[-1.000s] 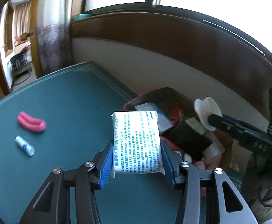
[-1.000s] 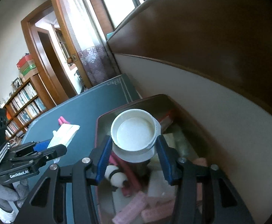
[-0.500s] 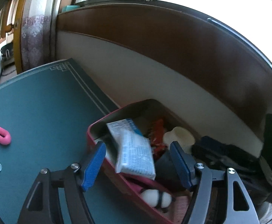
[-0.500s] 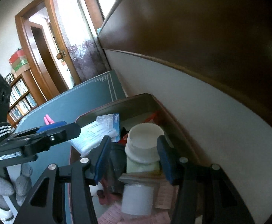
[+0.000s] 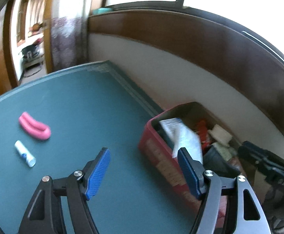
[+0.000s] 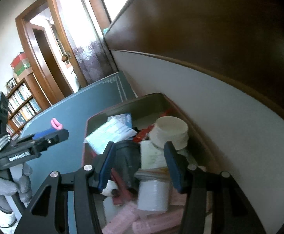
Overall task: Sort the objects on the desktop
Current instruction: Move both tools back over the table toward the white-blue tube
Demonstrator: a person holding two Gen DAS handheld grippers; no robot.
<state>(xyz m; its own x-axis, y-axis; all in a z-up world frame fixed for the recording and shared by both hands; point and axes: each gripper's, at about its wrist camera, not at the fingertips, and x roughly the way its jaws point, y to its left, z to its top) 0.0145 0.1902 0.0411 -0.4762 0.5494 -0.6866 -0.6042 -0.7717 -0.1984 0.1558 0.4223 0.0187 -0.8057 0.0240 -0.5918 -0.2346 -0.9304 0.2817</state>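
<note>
Green tabletop fills the left wrist view, where the empty, spread left gripper (image 5: 143, 170) has the pink clip (image 5: 34, 126) and small tube (image 5: 24, 156) lying ahead to its left, long axes slanting; in the right wrist view the right gripper (image 6: 138, 166), also spread and empty, hangs over the full bin (image 6: 122, 105), farther from both.

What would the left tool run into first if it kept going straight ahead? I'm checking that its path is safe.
Probably nothing but the green tabletop. The left tool is open and empty, aimed between the pink curved piece and the red bin. Its right finger passes close to the bin; depth is unclear.
</note>
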